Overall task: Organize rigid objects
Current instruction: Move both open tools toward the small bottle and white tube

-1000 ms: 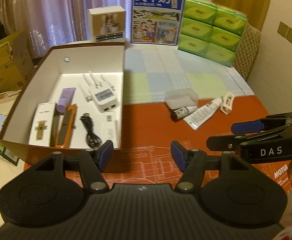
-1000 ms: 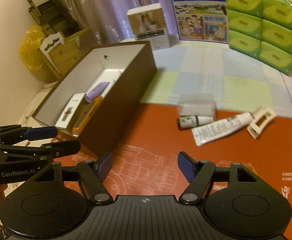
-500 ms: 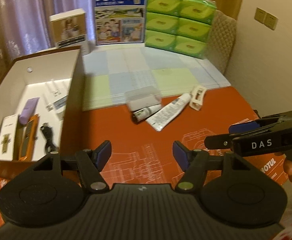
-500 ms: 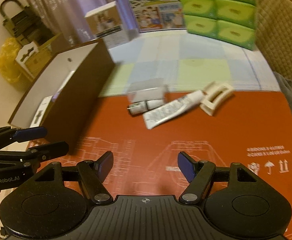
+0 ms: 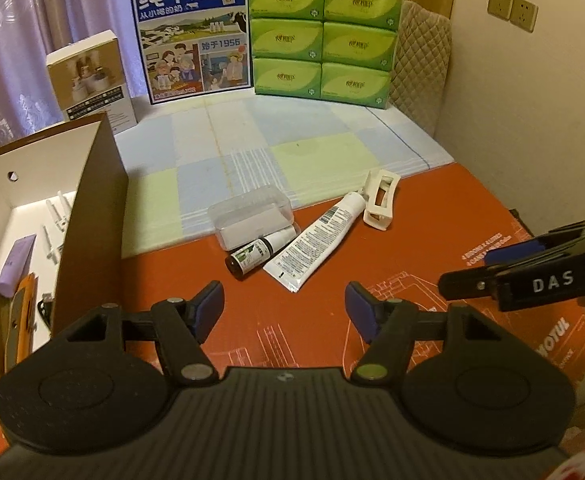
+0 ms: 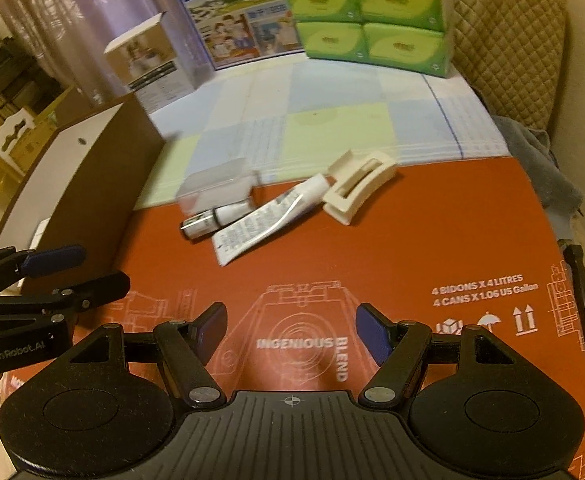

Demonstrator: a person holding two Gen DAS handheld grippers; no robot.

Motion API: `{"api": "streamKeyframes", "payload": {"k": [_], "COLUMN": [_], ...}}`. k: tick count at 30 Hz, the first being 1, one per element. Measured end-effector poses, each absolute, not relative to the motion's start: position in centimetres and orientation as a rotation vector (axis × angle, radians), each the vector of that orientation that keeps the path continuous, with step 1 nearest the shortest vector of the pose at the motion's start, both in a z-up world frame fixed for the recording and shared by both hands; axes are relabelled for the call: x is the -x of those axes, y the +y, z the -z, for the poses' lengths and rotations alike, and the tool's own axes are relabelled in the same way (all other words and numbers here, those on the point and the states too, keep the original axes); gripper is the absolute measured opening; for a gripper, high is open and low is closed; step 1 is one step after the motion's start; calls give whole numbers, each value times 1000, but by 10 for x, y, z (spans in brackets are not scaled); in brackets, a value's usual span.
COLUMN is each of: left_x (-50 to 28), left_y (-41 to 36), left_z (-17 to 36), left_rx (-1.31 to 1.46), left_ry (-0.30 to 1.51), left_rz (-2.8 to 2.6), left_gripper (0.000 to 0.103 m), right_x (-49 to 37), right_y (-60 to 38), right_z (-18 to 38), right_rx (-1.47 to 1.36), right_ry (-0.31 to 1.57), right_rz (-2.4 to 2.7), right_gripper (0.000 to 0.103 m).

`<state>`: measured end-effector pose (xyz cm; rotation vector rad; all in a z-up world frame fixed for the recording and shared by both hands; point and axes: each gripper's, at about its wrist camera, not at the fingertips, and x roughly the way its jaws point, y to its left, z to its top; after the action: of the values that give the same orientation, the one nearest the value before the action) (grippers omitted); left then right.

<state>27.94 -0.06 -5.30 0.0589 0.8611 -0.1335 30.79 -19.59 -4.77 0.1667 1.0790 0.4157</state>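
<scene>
I've got both grippers over the red cardboard sheet [image 5: 432, 216], jaws parted and nothing between them: left gripper [image 5: 284, 308] and right gripper [image 6: 291, 326] each w/ bare red sheet in the gap. The loose items lie ahead, mid-sheet near the edge of the checked cloth [image 5: 292, 140]: a clear plastic case [image 5: 252, 216], a small dark bottle [image 5: 258, 254] touching its front, a white tube [image 5: 316, 248] just beside the bottle on the right, and a white clip-like holder [image 5: 380, 200] at the tube's cap end. Between my fingertips and that cluster the sheet is open, so there's room. On the left the brown box [image 5: 92, 216] stands w/ its tall side wall close to the left gripper. Back edge is blocked by a milk carton [image 5: 192, 32], green tissue packs [image 5: 324, 32] and a small white box [image 5: 92, 76]. Left cam looks into the brown box: purple tube [image 5: 16, 264], orange tool [image 5: 22, 320], white pieces, a cable end. Right cam shows only the box's outer wall and a strip of inside; it's blurred, but it does show the sheet's right edge [image 6: 548, 240] and a grey cloth past it.
</scene>
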Motion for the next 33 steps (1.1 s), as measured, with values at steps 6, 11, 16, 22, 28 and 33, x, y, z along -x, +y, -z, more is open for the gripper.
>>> {"api": "streamKeyframes", "payload": {"k": [6, 11, 16, 22, 28, 33], "left_x": [-303, -326, -347, -369, -383, -385], "left_y": [-3, 4, 11, 20, 26, 26], "left_z": [72, 94, 109, 125, 140, 144], "left_rx": [-92, -99, -104, -95, -66, -16], "left_ry": [885, 923, 942, 961, 985, 999], "left_rz": [141, 137, 139, 127, 139, 183], "left_gripper": [61, 56, 56, 55, 54, 44], "right_x": [-323, -337, -350, -364, -374, -377], "right_y": [-202, -205, -207, -202, -199, -205], "right_z": [58, 70, 82, 94, 102, 108], "right_rx": [-165, -167, -171, -160, -151, -162], "right_ry": [1095, 1112, 1127, 1142, 1158, 1178], "right_rz": [-383, -354, -329, -323, -328, -307], "right_gripper": [68, 68, 68, 68, 68, 68]}}
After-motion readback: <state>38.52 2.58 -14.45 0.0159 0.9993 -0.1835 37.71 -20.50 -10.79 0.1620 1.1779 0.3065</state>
